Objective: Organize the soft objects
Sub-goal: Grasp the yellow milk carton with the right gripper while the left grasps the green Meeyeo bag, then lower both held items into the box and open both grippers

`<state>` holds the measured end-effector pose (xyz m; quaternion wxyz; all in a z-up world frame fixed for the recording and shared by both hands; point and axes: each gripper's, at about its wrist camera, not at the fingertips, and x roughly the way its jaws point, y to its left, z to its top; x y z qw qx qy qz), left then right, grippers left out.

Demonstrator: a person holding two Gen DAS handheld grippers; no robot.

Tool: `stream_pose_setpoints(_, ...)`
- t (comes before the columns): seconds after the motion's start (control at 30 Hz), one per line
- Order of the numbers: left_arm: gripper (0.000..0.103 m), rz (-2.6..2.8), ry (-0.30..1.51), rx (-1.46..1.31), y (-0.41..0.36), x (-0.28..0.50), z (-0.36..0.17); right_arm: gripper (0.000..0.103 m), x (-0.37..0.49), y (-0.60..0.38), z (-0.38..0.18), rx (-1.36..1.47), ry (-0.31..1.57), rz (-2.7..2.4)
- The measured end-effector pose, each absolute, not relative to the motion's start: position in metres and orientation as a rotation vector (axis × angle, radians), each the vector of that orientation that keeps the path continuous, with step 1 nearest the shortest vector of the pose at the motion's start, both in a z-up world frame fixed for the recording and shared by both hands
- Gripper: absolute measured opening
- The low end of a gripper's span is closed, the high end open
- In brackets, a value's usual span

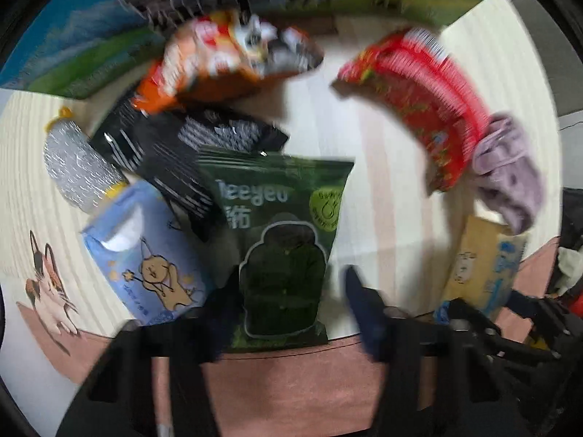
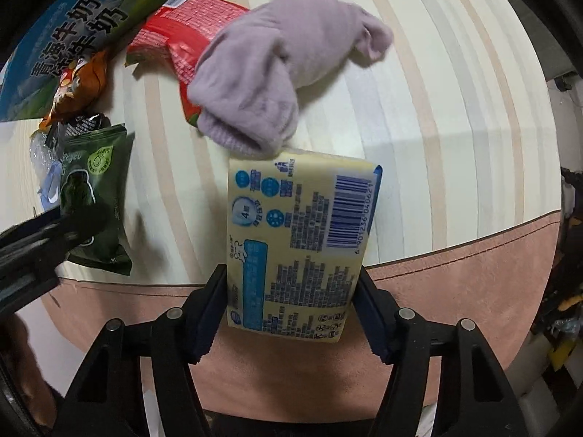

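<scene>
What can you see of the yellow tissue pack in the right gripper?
The yellow tissue pack is a soft rectangular brick in glossy plastic wrap, pale yellow with blue round icons, a blue panel, dense dark print and a blue barcode facing the right wrist camera. It lies partly on the striped table, its near end over the pink edge band. The right gripper has a finger against each long side. Its far end touches the lilac cloth.

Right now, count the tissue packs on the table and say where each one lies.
2. The yellow tissue pack sits between the right gripper fingers at the table's near edge. The blue tissue pack lies left of the green snack bag. Others may be hidden.
</scene>
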<state>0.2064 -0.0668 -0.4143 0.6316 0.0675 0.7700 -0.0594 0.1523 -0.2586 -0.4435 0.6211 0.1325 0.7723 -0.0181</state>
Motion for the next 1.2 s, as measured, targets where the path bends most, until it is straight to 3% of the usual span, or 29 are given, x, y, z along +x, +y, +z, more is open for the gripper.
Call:
stream_pose_setpoints(0.2, 0.03, -0.058, 1.743, 0.082, -0.059, 0.189, -0.417, 0.067, 0.145, -0.257, -0.461, 0.242, 1.766, -0.044)
stream_pose_setpoints(0.4, 0.03, -0.046, 1.648, -0.012, -0.052, 0.138, -0.364, 0.065, 0.105, -0.272, -0.443, 0.252, 1.725, 0.038)
stream_pose_setpoints(0.57, 0.03, -0.065, 1.53, -0.133, -0.04, 0.118, -0.287, 0.065, 0.089, -0.286, -0.391, 0.318, 1.647, 0.167)
stream_pose_setpoints(0.67, 0.03, -0.092, 1.452, -0.187, -0.034, 0.147, -0.23, 0.065, 0.102, -0.292, -0.348, 0.322, 1.549, 0.261)
stream_pose_setpoints(0.83, 0.03, -0.152, 1.405, -0.213, -0.028, 0.233, -0.193, 0.065, 0.174, -0.272, -0.266, 0.284, 1.431, 0.352)
stream_pose_setpoints(1.0, 0.03, -0.153, 1.43, -0.223, -0.015, 0.332, -0.218, 0.065, 0.26, -0.25, -0.259, 0.177, 1.342, 0.313)
stream_pose_setpoints(1.2, 0.03, -0.2, 1.576, -0.269, -0.011, 0.434, -0.294, 0.065, 0.367, -0.225, -0.317, 0.121, 1.428, 0.244)
